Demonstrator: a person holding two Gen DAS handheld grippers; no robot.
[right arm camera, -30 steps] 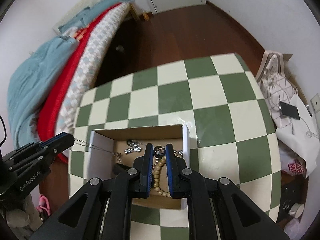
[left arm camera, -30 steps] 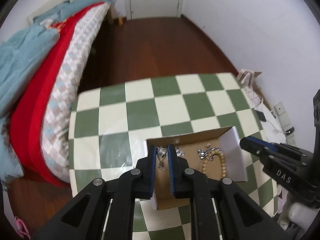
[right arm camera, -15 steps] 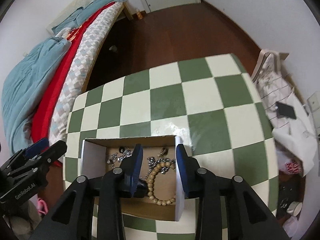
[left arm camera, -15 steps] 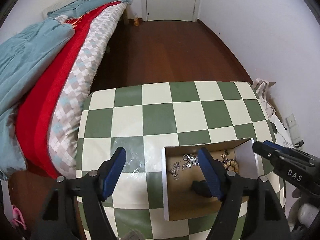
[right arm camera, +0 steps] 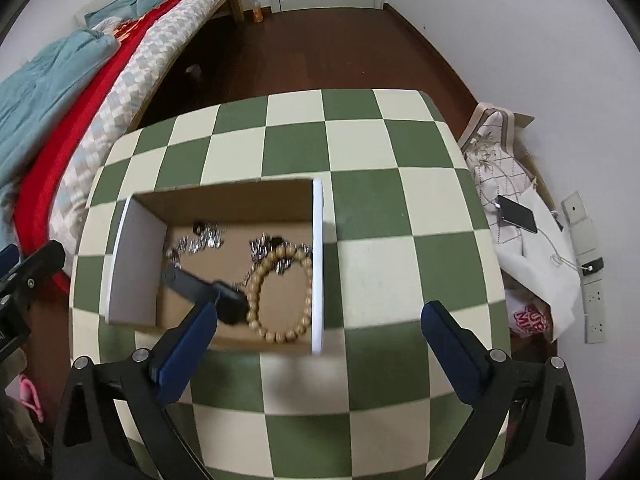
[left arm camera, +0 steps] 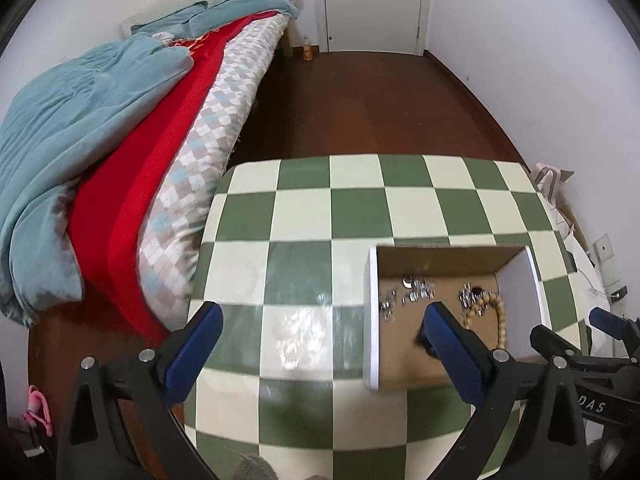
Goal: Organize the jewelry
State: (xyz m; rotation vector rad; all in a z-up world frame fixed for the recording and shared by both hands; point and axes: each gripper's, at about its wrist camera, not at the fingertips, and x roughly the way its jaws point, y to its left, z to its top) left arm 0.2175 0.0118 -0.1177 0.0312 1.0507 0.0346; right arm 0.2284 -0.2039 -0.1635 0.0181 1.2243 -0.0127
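Your left tongs (left arm camera: 320, 332) and right tongs (right arm camera: 320, 332) are both spread wide and hold nothing. The jewelry (right arm camera: 276, 280) lies inside the cardboard box (right arm camera: 136, 260) near the worktop's (right arm camera: 360, 136) front edge; judging by this, little is left.

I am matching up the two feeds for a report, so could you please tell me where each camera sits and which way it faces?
Left wrist: rides on the left gripper, looking forward and down over the checkered table toward bed and door; its own open fingers show, the right gripper at the right edge.
Right wrist: rides on the right gripper, looking down into the cardboard box; its open fingers show, the left gripper at the left edge.
Shared: the box, wooden bead bracelet, silver jewelry, table, bed.
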